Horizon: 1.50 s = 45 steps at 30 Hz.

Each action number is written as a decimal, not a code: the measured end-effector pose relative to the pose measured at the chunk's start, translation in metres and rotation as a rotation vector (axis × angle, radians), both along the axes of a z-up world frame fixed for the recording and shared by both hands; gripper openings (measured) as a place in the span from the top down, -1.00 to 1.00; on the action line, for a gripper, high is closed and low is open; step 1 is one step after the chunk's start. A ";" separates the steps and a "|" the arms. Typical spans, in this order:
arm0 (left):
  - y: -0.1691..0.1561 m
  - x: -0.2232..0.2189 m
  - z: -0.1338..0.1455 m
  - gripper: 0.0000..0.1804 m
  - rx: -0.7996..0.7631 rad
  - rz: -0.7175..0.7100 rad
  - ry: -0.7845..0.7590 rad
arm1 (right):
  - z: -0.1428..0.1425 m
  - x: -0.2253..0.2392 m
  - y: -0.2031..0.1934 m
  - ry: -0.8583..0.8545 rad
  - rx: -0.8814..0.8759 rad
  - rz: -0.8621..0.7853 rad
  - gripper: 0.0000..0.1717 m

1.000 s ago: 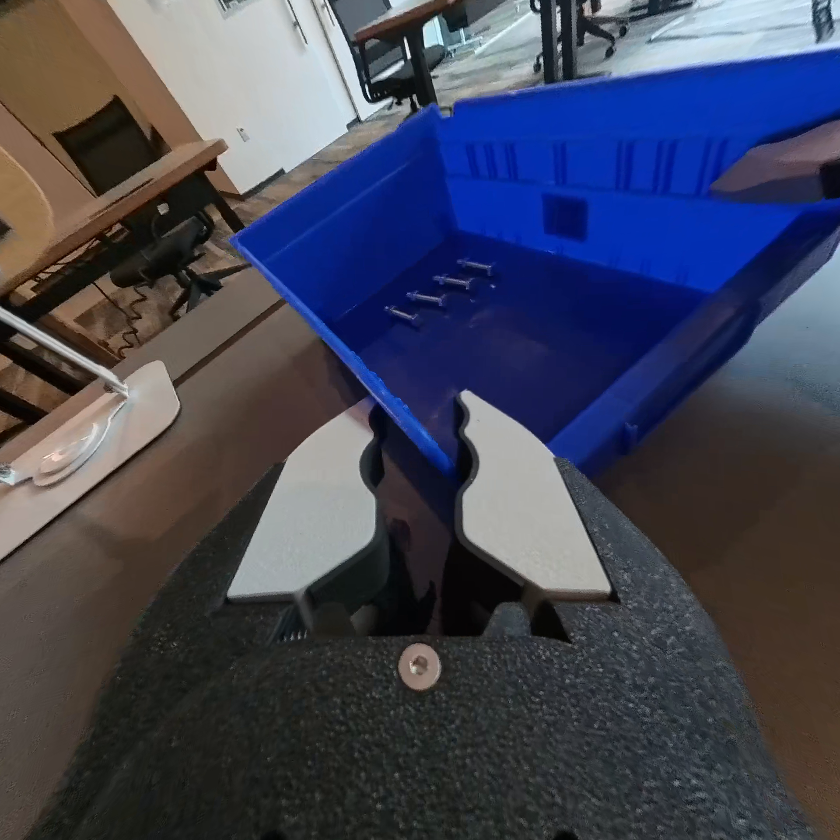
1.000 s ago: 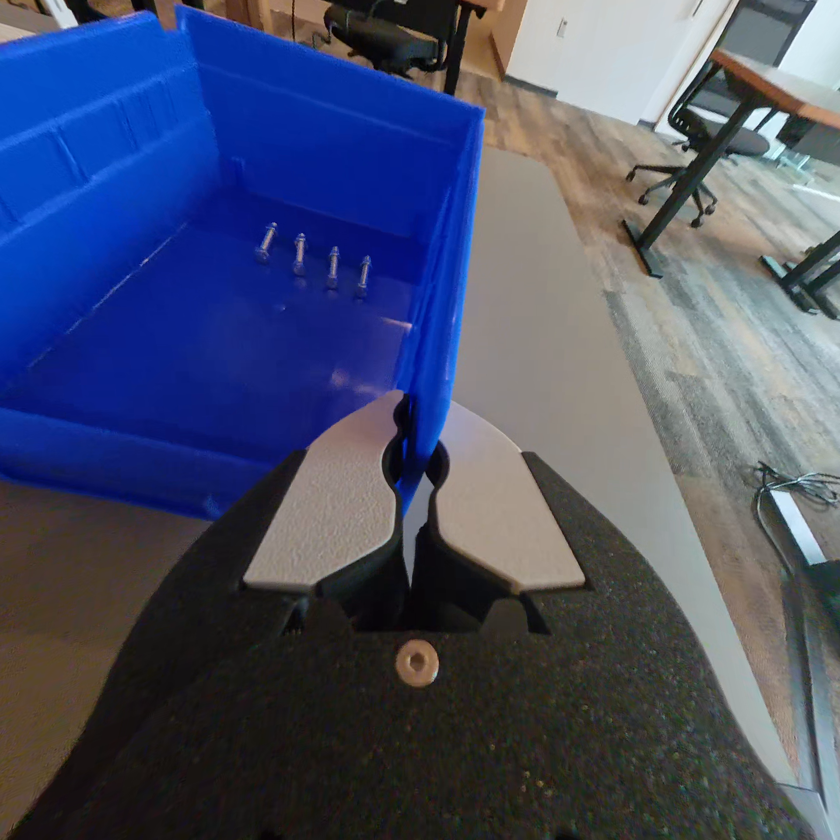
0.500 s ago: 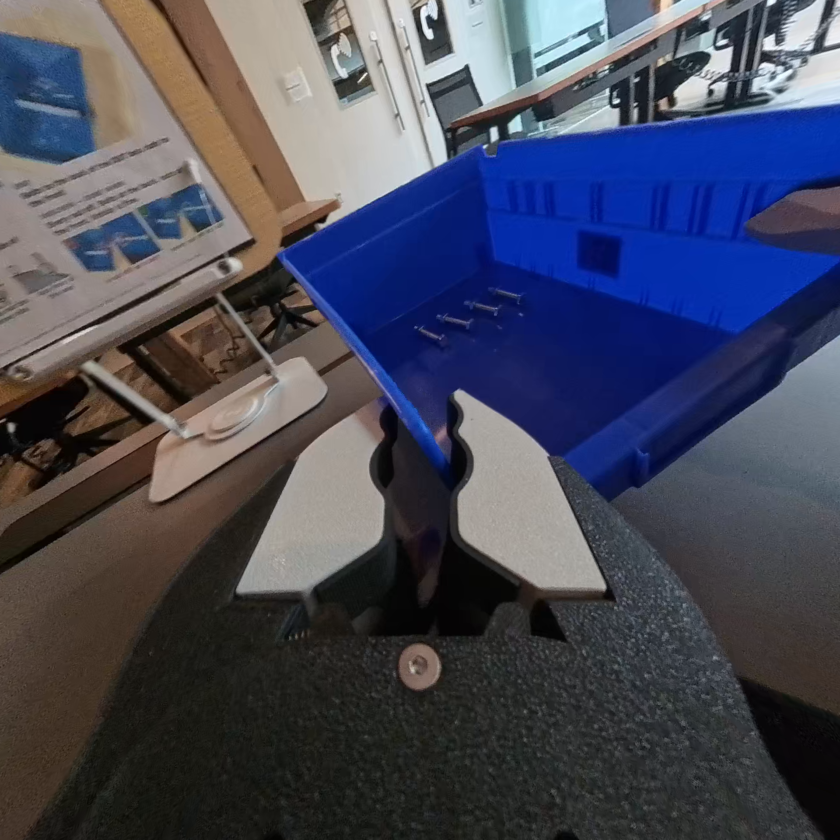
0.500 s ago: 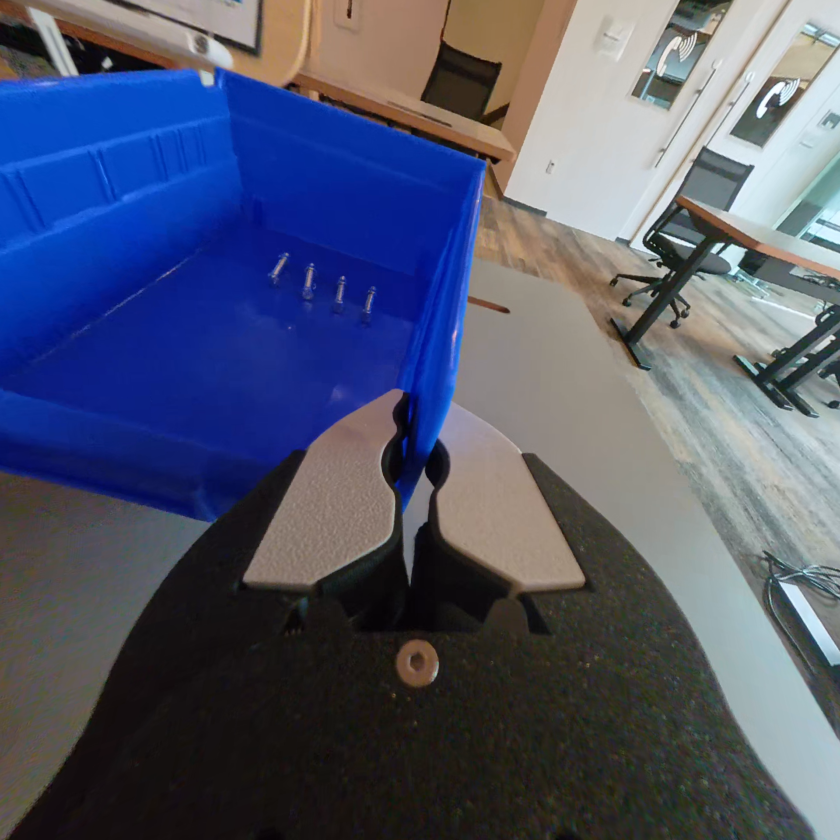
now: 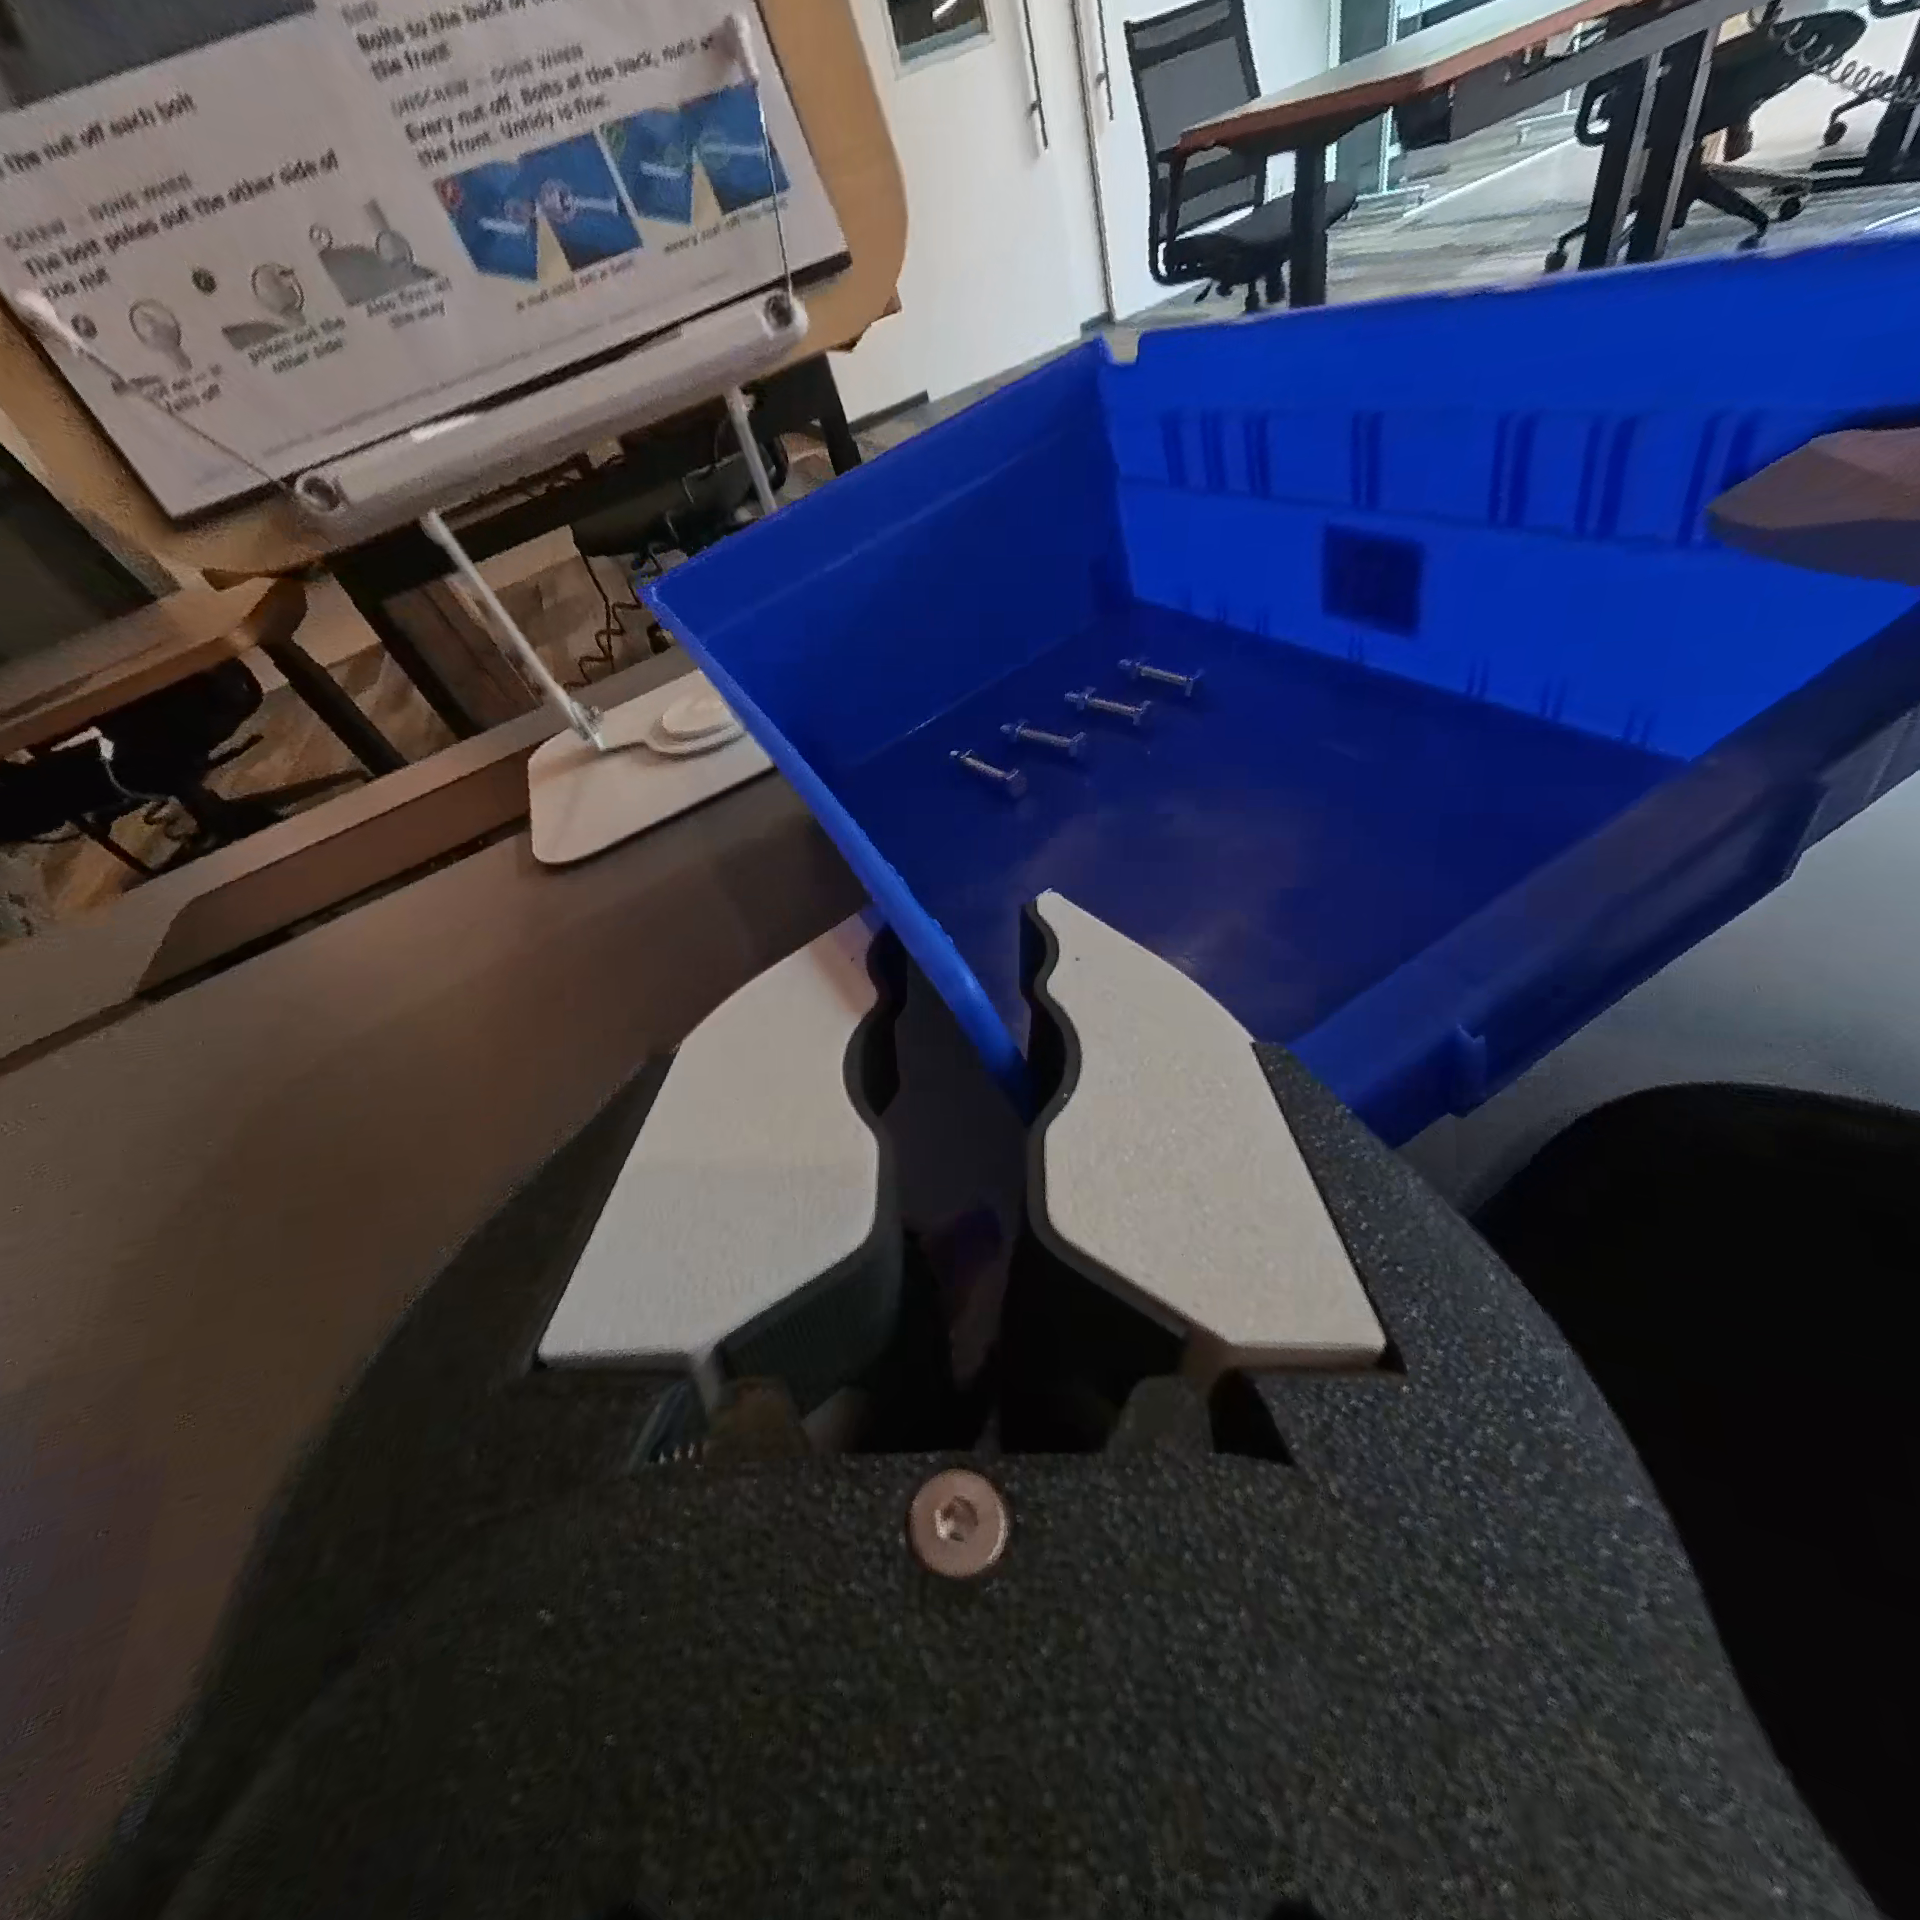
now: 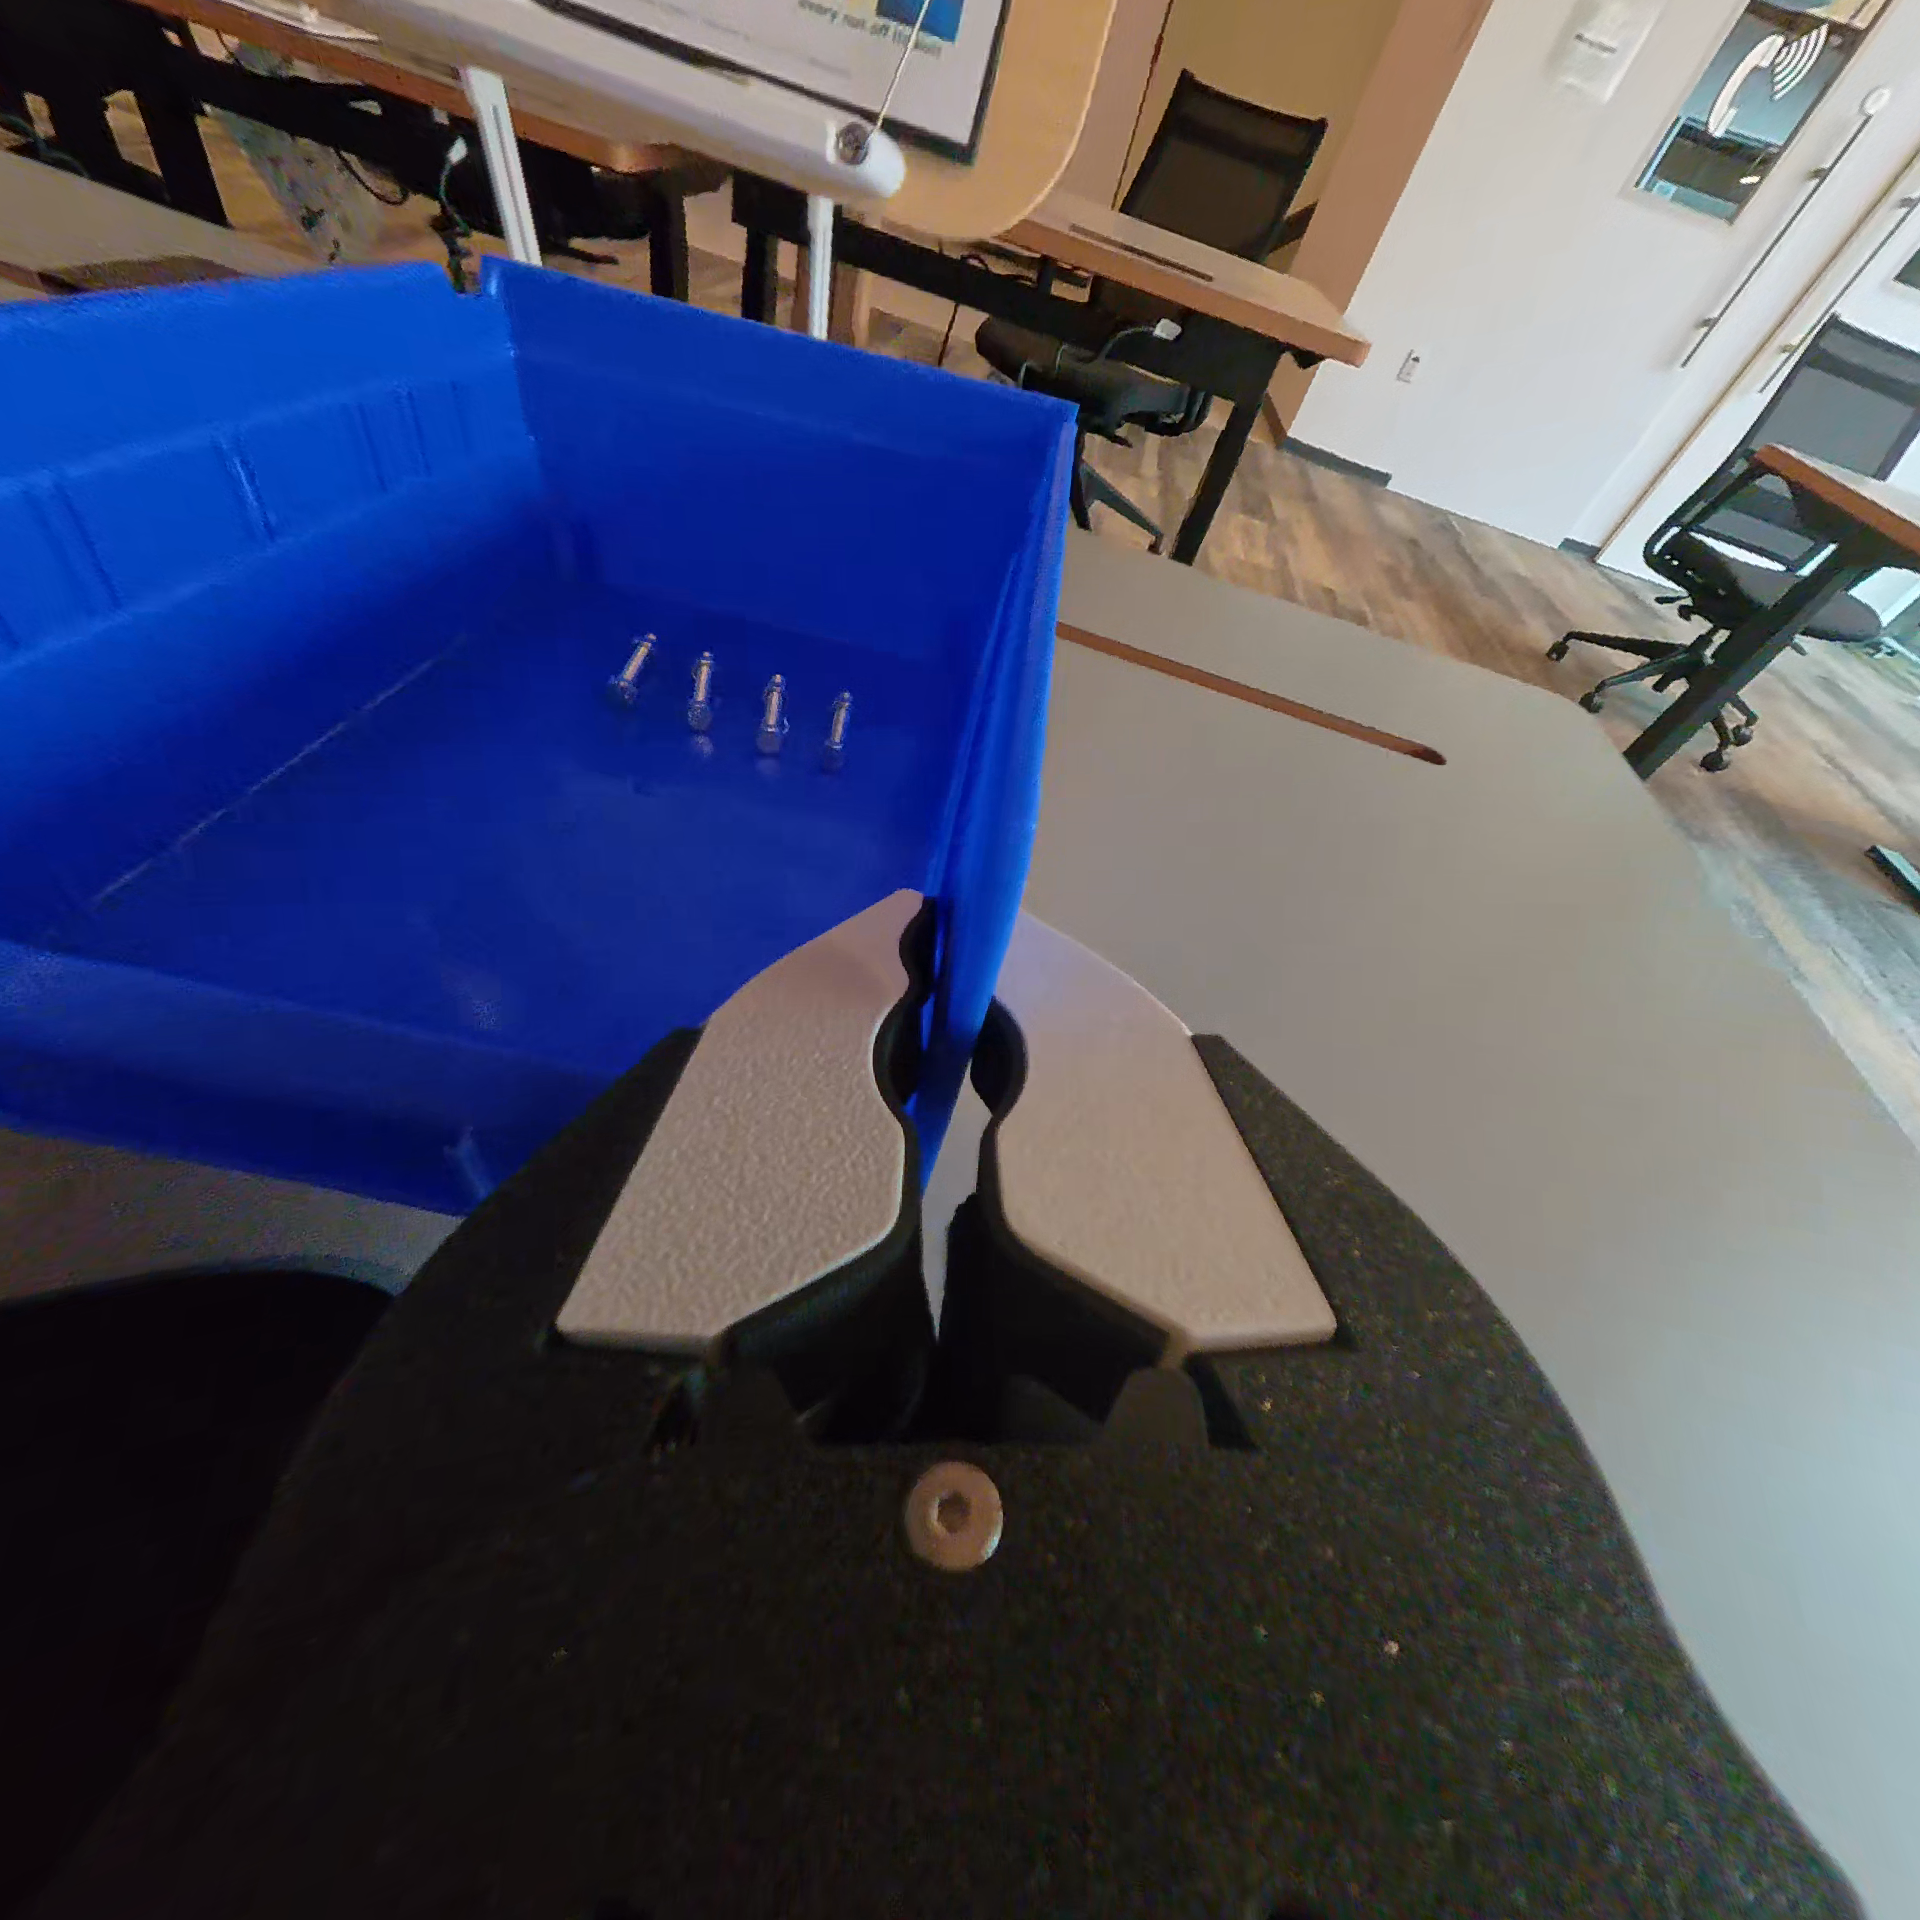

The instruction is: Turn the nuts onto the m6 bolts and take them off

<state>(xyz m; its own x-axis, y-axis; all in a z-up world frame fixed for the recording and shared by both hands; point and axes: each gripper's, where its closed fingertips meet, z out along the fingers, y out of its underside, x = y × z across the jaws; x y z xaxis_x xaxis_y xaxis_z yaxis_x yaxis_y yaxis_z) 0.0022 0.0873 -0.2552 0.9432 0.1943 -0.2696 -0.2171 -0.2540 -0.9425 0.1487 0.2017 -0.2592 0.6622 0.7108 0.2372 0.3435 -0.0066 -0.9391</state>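
The four bolts (image 5: pixel 1075 727) lie in a neat row on the floor of the blue bin (image 5: pixel 1351 852), toward its back wall, each with what looks like a nut near one end, though they are too small for me to be sure. Seen from my right side (image 6: pixel 732 701), their long axes run roughly front to back, parallel to one another and parallel to the side wall I am gripping, heads toward me.

My right gripper (image 6: pixel 951 1023) is clamped on the bin's right side wall (image 6: pixel 987 831), both pads pressed against the thin blue plastic. My left gripper (image 5: pixel 961 1013) straddles the opposite wall's rim (image 5: pixel 831 810); the rim sits against the right pad, but the jaws stand wider than the wall and a dark gap shows beside the left pad, so I would not call that a firm pinch.

The row sits nearer the right wall than the left, so I judge the right tool to have the shorter reach, forward and inward over the rim. Both tools are tied up with the bin, which appears tilted between them.

Beyond the bin stands a printed sheet on a stand (image 5: pixel 416 239), on the grey table (image 6: pixel 1455 935).
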 end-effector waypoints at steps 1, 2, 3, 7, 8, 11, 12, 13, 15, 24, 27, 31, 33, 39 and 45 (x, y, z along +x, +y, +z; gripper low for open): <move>-0.001 -0.002 -0.003 0.78 -0.007 0.002 -0.005 | -0.003 -0.002 0.000 -0.003 -0.006 0.001 0.97; -0.001 -0.003 -0.004 0.78 -0.011 0.003 -0.006 | -0.005 -0.003 0.000 -0.006 -0.014 0.000 0.97; -0.001 -0.003 -0.005 0.78 -0.011 0.002 -0.005 | -0.006 -0.003 0.000 -0.006 -0.016 -0.001 0.97; 0.002 -0.003 -0.008 0.77 -0.010 0.000 -0.003 | -0.011 -0.001 0.003 -0.009 -0.030 -0.004 0.96; 0.002 -0.003 -0.010 0.75 -0.012 0.001 -0.004 | -0.014 -0.001 0.003 -0.008 -0.039 -0.004 0.96; 0.002 0.000 -0.014 0.74 -0.009 -0.004 -0.009 | -0.024 0.002 0.004 -0.010 -0.083 -0.007 0.96; 0.003 0.001 -0.015 0.73 -0.011 -0.006 -0.005 | -0.026 0.003 0.003 -0.010 -0.089 -0.006 0.96; 0.003 0.001 -0.016 0.73 -0.012 -0.008 0.000 | -0.028 0.004 0.003 -0.011 -0.098 -0.005 0.95; 0.003 0.002 -0.016 0.68 -0.005 -0.016 0.014 | -0.031 0.004 0.002 -0.010 -0.118 -0.002 0.94; -0.022 -0.018 0.017 -0.37 0.153 -0.019 0.005 | 0.011 0.021 0.001 0.193 -0.063 0.003 -0.24; -0.042 -0.030 0.034 -0.45 0.221 -0.018 -0.008 | 0.046 0.024 -0.011 0.275 0.037 0.021 -0.54; -0.082 -0.053 0.068 -0.44 0.324 -0.006 0.014 | 0.098 0.004 -0.051 0.364 0.224 0.110 -0.71; -0.110 -0.071 0.085 -0.36 0.370 0.003 0.017 | 0.115 -0.016 -0.077 0.376 0.276 0.173 -0.71; -0.232 -0.152 0.137 -0.11 0.583 0.108 -0.013 | 0.132 -0.109 -0.164 0.418 0.249 0.441 -0.71; -0.359 -0.271 0.130 -0.25 0.512 0.426 0.045 | 0.100 -0.225 -0.247 0.392 0.099 0.645 -0.71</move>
<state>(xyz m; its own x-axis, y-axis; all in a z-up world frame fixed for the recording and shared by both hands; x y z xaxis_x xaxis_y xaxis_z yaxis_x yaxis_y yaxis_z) -0.2691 -0.2721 -0.1253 0.7454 0.6616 -0.0819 -0.2390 0.1507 -0.9592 -0.0760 -0.0456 -0.1589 0.1719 0.9731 0.1534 -0.1079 0.1734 -0.9789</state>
